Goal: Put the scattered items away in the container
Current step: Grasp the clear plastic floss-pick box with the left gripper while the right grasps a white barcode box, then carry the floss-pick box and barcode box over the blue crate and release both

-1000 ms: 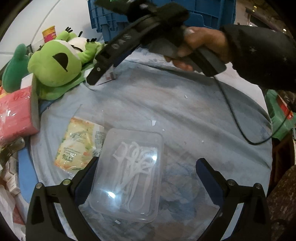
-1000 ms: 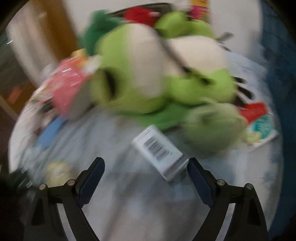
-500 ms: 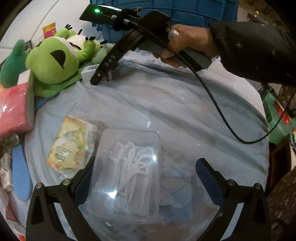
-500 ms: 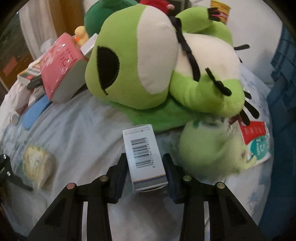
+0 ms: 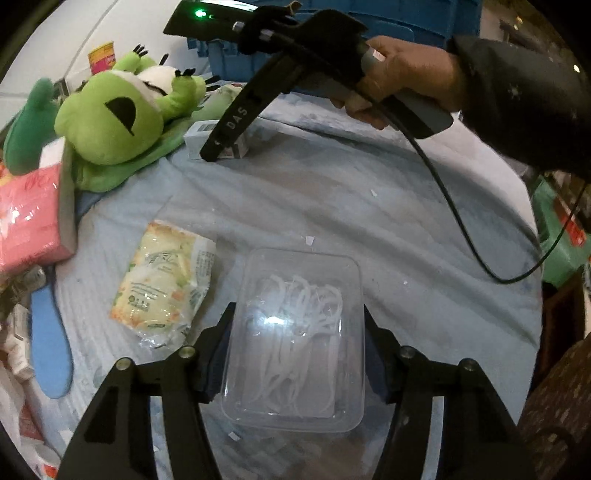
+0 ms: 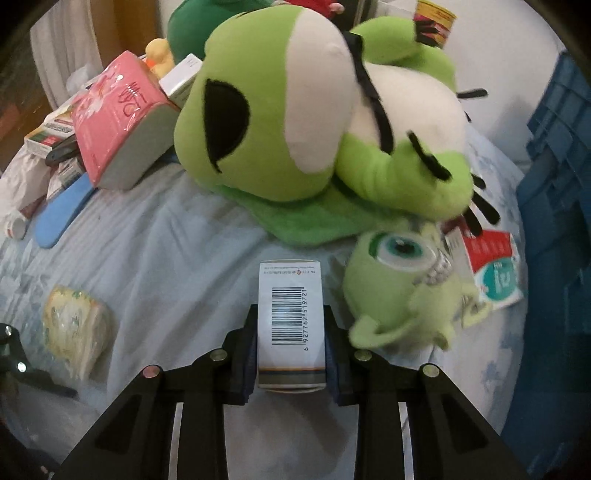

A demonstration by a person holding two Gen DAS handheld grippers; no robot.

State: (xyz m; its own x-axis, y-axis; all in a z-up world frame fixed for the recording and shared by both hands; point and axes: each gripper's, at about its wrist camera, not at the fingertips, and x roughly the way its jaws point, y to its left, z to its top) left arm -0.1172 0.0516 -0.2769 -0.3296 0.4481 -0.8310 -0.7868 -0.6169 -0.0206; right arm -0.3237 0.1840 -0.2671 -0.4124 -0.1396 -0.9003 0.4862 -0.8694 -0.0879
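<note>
On the pale blue cloth (image 5: 332,206), the left gripper (image 5: 295,354) clamps a clear floss-pick box (image 5: 295,343); the right gripper (image 6: 290,343) pinches a white barcoded carton (image 6: 290,325) beside the green plush (image 6: 295,122).

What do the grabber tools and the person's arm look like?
Each tool is black, two-pronged, with dark blue pads and silver bolts. The right tool says "DAS", has a green light, grey handle and black cable. The hand is bare; sleeve dark.
</note>
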